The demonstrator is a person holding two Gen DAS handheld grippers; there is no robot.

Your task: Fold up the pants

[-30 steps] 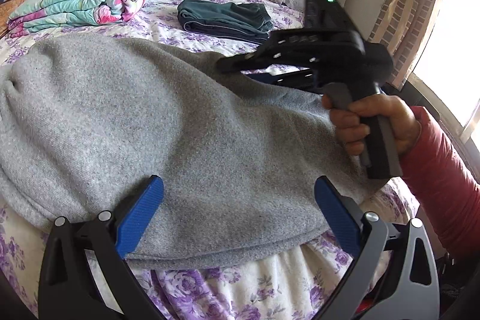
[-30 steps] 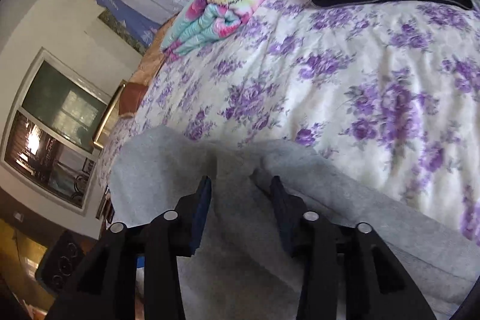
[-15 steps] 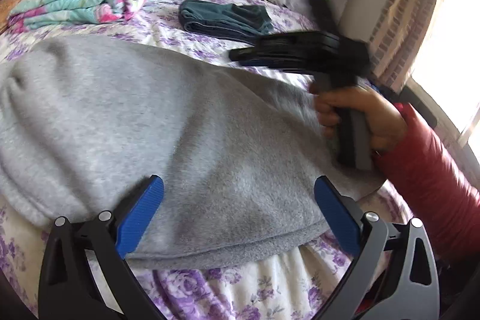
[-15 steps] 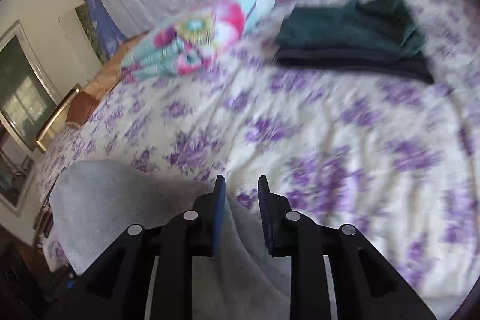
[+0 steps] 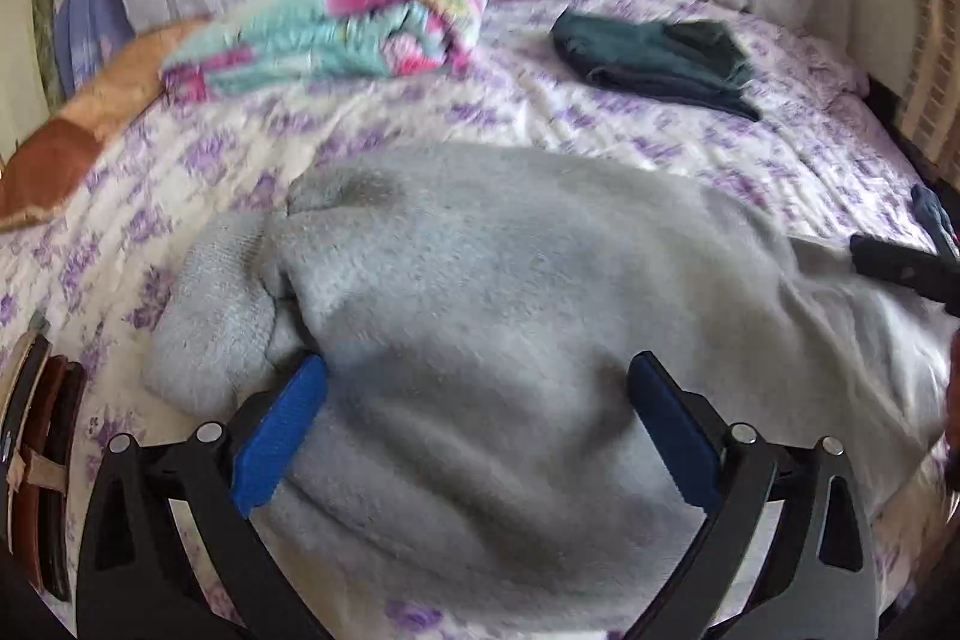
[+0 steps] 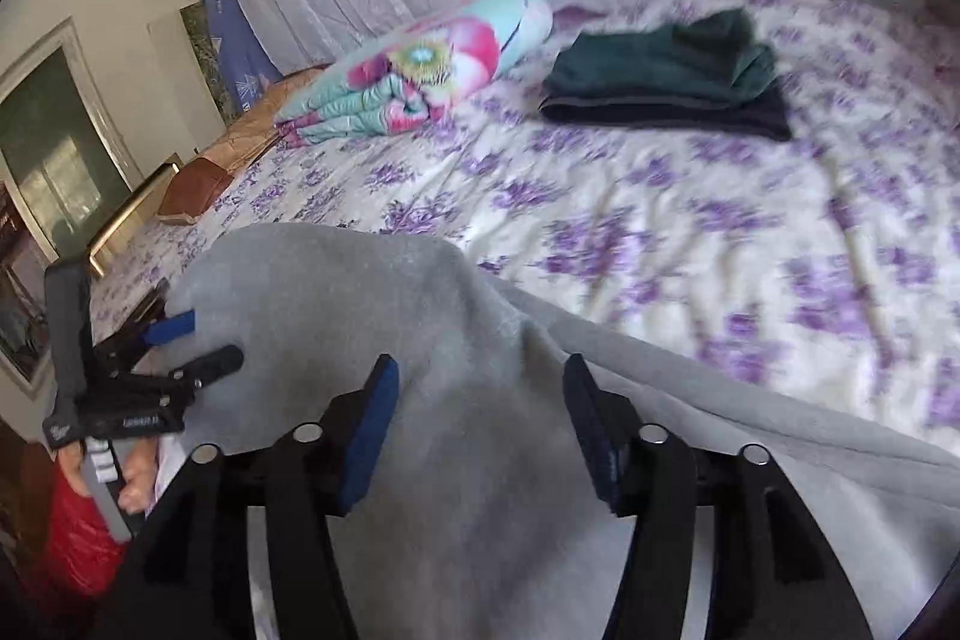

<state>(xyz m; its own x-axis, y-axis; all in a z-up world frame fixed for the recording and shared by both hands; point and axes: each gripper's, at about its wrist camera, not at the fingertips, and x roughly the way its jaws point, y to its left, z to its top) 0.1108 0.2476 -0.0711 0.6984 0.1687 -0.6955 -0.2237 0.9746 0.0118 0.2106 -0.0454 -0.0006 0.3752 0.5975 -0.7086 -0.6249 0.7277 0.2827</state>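
Grey sweatpants (image 5: pixel 510 316) lie folded across the flowered bedsheet (image 5: pixel 690 148), the ribbed waistband bunched at the left. My left gripper (image 5: pixel 477 370) hovers over the near part of the pants, its blue pads wide apart and clamping nothing; it also shows at the left as my left gripper (image 6: pixel 174 340), held by a hand in a red sleeve. My right gripper (image 6: pixel 480 367) sits above a raised fold of the pants (image 6: pixel 372 292). Its jaws are opening, and the cloth lies loose between and under them. Only the tip of my right gripper (image 5: pixel 900 268) shows at the right edge.
A folded bright quilt (image 5: pixel 336 34) and a stack of dark green clothes (image 5: pixel 654 52) lie near the white-draped headboard. A brown pillow (image 5: pixel 78 136) sits at the left. Dark strap-like things (image 5: pixel 36 460) hang by the bed's left edge.
The right gripper's jaws, nearly together on a pinch of grey cloth, have spread apart and lifted back. The left view has swung leftward, so the right gripper now sits at its edge.
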